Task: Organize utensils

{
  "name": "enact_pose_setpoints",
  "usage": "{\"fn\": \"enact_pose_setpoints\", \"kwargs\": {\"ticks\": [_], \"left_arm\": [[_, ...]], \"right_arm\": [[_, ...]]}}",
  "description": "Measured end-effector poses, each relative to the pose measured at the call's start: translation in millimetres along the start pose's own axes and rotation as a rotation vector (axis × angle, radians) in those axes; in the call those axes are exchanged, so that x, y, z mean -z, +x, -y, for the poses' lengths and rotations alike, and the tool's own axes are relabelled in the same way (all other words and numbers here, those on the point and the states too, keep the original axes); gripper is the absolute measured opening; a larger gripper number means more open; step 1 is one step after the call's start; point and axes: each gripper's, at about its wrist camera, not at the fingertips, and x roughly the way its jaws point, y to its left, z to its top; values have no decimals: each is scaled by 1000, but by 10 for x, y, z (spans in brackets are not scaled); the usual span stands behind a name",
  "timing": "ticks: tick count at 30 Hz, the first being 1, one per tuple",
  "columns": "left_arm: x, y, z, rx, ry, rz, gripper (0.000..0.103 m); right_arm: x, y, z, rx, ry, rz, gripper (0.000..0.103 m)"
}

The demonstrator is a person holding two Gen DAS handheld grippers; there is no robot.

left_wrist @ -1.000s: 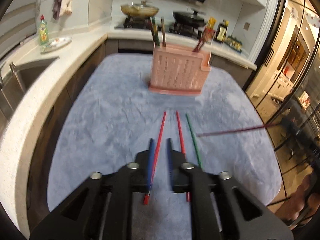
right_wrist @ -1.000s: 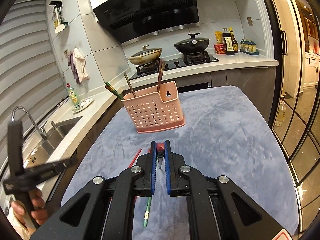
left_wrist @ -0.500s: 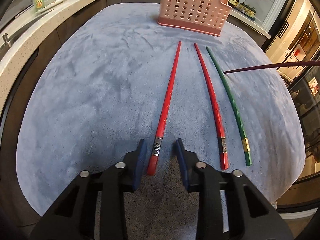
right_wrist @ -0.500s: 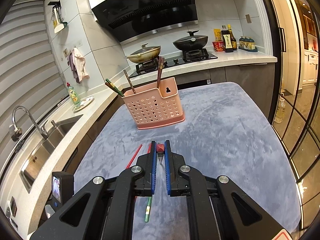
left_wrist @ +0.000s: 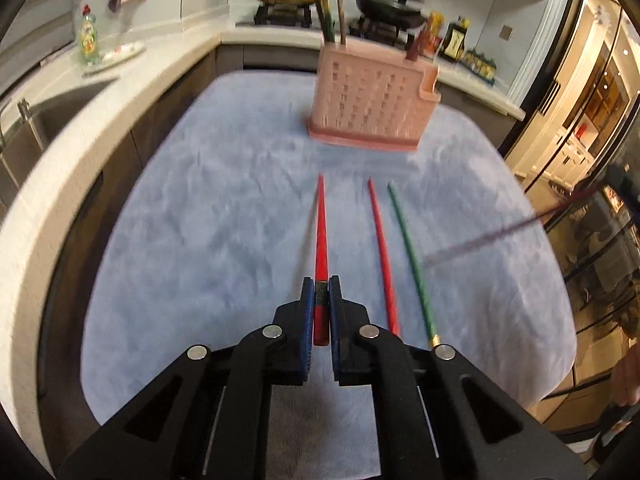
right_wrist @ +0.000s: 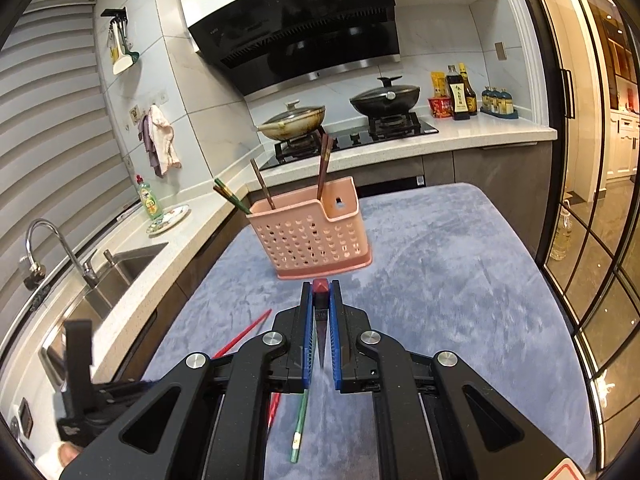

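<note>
My left gripper [left_wrist: 320, 286] is shut on the thick end of a red chopstick [left_wrist: 321, 232], raised off the blue cloth [left_wrist: 224, 216] and pointing toward the pink utensil basket [left_wrist: 370, 106]. A second red chopstick [left_wrist: 382, 248] and a green chopstick [left_wrist: 410, 252] lie on the cloth to its right. My right gripper [right_wrist: 320, 292] is shut on a dark red chopstick [right_wrist: 320, 286], seen end-on, in front of the basket [right_wrist: 310, 236]. That chopstick shows blurred at the right of the left wrist view [left_wrist: 504, 234]. Several chopsticks stand in the basket.
A white counter with a sink [right_wrist: 116, 276] and a dish soap bottle [right_wrist: 147, 197] runs along the left. A stove with two pans [right_wrist: 340, 114] stands behind the basket. Glass doors [right_wrist: 592, 240] are on the right. The left gripper body [right_wrist: 78, 364] shows low left.
My left gripper dropped to the cloth, closed on the left red chopstick and lifted it. My right gripper kept its chopstick and moved nearer the basket.
</note>
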Motion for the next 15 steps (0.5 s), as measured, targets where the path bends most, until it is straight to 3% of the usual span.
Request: {"fn": "enact_pose_setpoints", "kwargs": {"ticks": [7,15], "left_arm": [[-614,-354,124,1,16,136,7],[-1195,-549,287,32,15,224,7]], "right_arm": [[-314,26,-9,-6,3,58,7],[-701,111,-12,-50,22,105,7]]}}
